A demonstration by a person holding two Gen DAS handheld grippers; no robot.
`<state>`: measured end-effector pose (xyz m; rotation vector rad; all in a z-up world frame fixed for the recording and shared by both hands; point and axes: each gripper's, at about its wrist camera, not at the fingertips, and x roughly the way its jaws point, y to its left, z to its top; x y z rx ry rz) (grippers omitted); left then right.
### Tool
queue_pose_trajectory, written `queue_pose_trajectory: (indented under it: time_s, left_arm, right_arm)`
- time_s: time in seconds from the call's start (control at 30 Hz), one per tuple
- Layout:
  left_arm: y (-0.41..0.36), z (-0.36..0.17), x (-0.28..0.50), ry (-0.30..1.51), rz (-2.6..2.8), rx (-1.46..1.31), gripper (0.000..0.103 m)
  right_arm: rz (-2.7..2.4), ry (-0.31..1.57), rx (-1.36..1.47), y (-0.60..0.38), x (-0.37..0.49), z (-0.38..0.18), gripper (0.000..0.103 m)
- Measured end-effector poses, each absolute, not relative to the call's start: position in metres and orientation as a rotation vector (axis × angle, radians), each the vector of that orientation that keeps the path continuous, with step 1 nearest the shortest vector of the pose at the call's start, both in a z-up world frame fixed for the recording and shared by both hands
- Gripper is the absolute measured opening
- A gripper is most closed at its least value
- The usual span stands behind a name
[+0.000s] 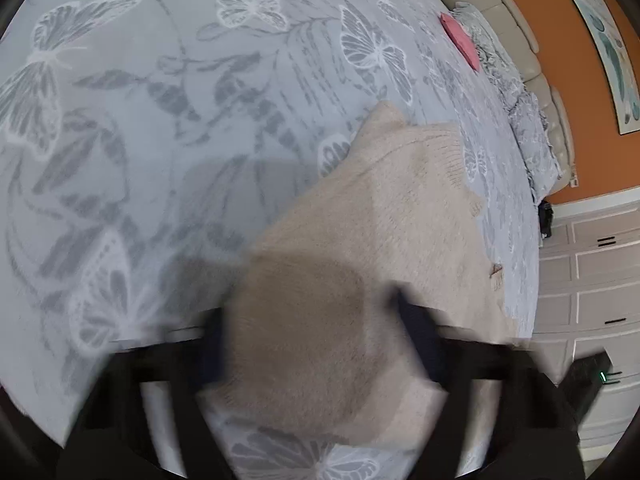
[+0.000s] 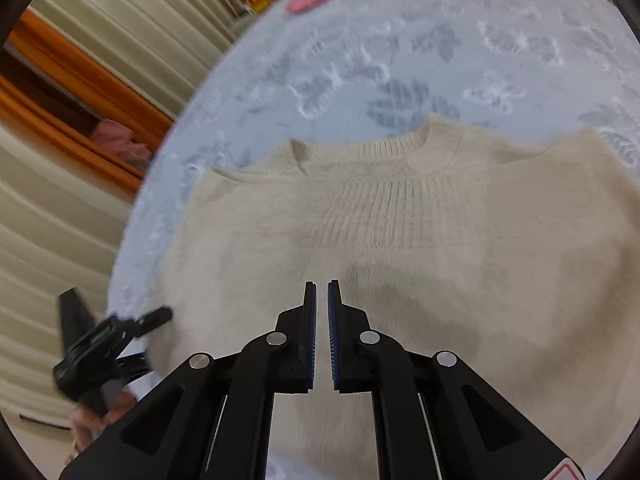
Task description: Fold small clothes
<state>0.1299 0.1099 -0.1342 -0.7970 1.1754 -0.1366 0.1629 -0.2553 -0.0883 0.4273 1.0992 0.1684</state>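
A cream knitted sweater lies spread flat on the bed, neckline away from me. My right gripper hovers over its middle, shut to a thin slit with nothing between the pads. My left gripper is at the sweater's left edge, held by a hand. In the blurred left wrist view the left gripper stands open, and a fold of the sweater fills the gap between its dark fingers. Whether the pads touch the fabric I cannot tell.
The bed wears a pale blue spread with butterflies. A folded pink item lies near the beige headboard. White drawers stand beside the bed. Cream curtains hang past the bed's edge.
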Motion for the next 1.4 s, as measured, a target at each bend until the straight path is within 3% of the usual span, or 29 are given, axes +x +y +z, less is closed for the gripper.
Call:
queue_pose_trajectory:
  time_s: [0.1,0.2,0.57,0.9,0.97,1.03,1.17,1.23,1.3,1.37,1.4]
  left_arm:
    - [0.114,-0.137,0.134,1.186,-0.163,-0.861,0.023]
    - [0.114,-0.121,0.131,1.146,-0.199,-0.859,0.019]
    - [0.007,0.018,0.117,0.896,-0.569,-0.756,0.017]
    - [-0.109,0.026,0.105,0.938,-0.68,-0.652,0.017]
    - [-0.124,0.03,0.103,0.946,-0.699,-0.615,0.017]
    - [-0.143,0.029,0.103,0.963,-0.714,-0.555,0.017]
    - [-0.189,0.005,0.098,1.043,-0.749,-0.468,0.017]
    - [-0.218,-0.019,0.091,1.097,-0.762,-0.382,0.02]
    - [-0.239,-0.045,0.085,1.153,-0.753,-0.29,0.037]
    - [-0.243,-0.061,0.075,1.182,-0.728,-0.258,0.042]
    - [-0.239,-0.058,0.069,1.151,-0.728,-0.272,0.053]
  right_arm:
    - [0.139,1.198,0.442,-0.252,0.183,-0.128,0.0]
    - [0.15,1.206,0.536,-0.262,0.187,-0.133,0.0]
    - [0.161,1.199,0.573,-0.266,0.182,-0.134,0.0]
    - [0.251,1.201,0.664,-0.288,0.182,-0.133,0.0]
    - [0.212,1.127,0.797,-0.334,0.166,-0.12,0.001]
    - [0.131,0.987,0.863,-0.389,0.134,-0.097,0.013]
    - [-0.056,0.821,0.909,-0.474,0.055,-0.07,0.014]
    - [-0.094,0.815,0.904,-0.495,0.029,-0.068,0.019]
    - [-0.091,0.833,0.876,-0.5,0.018,-0.067,0.028]
    - [-0.04,0.849,0.85,-0.498,0.015,-0.064,0.043]
    - [-0.011,0.855,0.844,-0.495,0.016,-0.063,0.046]
